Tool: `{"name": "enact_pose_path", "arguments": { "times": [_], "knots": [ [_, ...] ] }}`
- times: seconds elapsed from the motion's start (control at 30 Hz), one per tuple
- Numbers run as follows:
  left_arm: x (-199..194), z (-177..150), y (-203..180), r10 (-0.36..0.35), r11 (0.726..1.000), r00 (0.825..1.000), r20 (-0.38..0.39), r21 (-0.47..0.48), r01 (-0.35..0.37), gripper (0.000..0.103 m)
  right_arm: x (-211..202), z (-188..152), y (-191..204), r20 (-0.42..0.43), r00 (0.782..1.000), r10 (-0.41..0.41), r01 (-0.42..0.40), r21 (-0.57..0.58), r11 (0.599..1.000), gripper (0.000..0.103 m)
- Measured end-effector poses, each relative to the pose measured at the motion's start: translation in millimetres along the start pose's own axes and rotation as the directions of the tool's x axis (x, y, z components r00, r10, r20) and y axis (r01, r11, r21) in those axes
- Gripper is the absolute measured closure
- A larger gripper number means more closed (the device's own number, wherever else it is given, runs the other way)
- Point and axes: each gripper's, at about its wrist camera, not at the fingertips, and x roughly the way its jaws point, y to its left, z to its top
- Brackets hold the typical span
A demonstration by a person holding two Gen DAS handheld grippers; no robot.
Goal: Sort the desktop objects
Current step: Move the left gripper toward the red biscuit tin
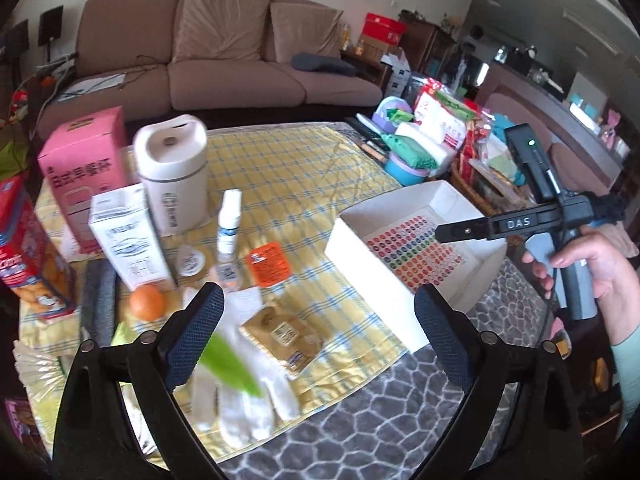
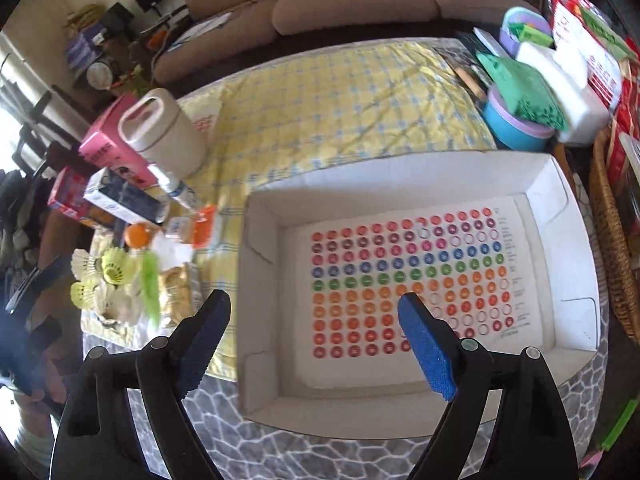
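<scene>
A white open box [image 2: 268,232] lined with a sheet of coloured dot stickers [image 2: 408,280] sits on the table's right side; it also shows in the left wrist view [image 1: 360,252]. My right gripper [image 2: 316,316] is open and empty above the box's near left part. My left gripper [image 1: 316,312] is open and empty above a tan snack packet [image 1: 284,336], white gloves [image 1: 248,404] and a blurred green strip [image 1: 232,360]. An orange [image 1: 147,301], an orange packet [image 1: 267,264], a spray bottle [image 1: 229,236] and shuttlecocks [image 2: 108,268] lie nearby.
A white jar [image 1: 172,176], a pink box [image 1: 86,172], a white carton [image 1: 128,236] and a red box [image 1: 28,248] stand at the left. A blue bowl [image 2: 516,124], tissues and a wicker basket [image 2: 612,240] crowd the right. A sofa [image 1: 224,68] stands behind.
</scene>
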Motion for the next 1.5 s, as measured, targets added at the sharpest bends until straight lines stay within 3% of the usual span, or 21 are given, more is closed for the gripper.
{"name": "enact_pose_path", "arguments": {
  "times": [0.2,0.33,0.5,0.57,0.67,0.8,0.93,1.2,1.5],
  "knots": [
    [-58.0,-16.9,74.4,0.148,0.986,0.987,0.056,-0.086,-0.143,0.005,-11.3,1.5,86.1,0.064,0.995,0.082,-0.076,-0.088,0.993,0.011],
    [-85.2,-17.0,131.4,0.296,0.949,0.951,0.088,-0.139,-0.283,0.001,-11.1,12.5,145.0,0.111,0.982,0.151,-0.136,-0.136,0.981,0.01],
    [-94.4,-20.8,187.0,0.41,0.906,0.901,0.142,-0.18,-0.384,0.0,1.5,40.6,222.1,0.133,0.965,0.226,-0.206,-0.149,0.967,0.009],
    [-87.6,-24.8,202.2,0.407,0.905,0.9,0.155,-0.201,-0.375,0.0,8.9,53.1,257.7,0.137,0.959,0.247,-0.223,-0.175,0.959,0.009],
    [-70.6,-28.5,220.8,0.381,0.91,0.912,0.151,-0.236,-0.341,0.0,23.2,71.2,307.8,0.135,0.95,0.282,-0.251,-0.208,0.945,0.009],
    [-53.9,-27.3,232.8,0.363,0.915,0.914,0.179,-0.253,-0.314,0.0,47.9,92.8,347.2,0.127,0.949,0.29,-0.263,-0.193,0.945,0.009],
    [-47.2,-25.1,242.5,0.366,0.918,0.902,0.227,-0.245,-0.311,0.0,79.0,108.7,367.4,0.099,0.958,0.271,-0.253,-0.162,0.954,0.009],
    [-57.2,-43.8,268.8,0.281,0.939,0.901,0.331,-0.287,-0.188,0.0,120.9,119.3,403.9,0.027,0.97,0.241,-0.232,-0.179,0.956,0.009],
    [-43.5,-52.8,280.0,0.296,0.934,0.903,0.311,-0.293,-0.205,0.0,160.4,134.1,435.0,-0.088,0.988,0.124,-0.137,-0.163,0.977,0.009]
  ]
}}
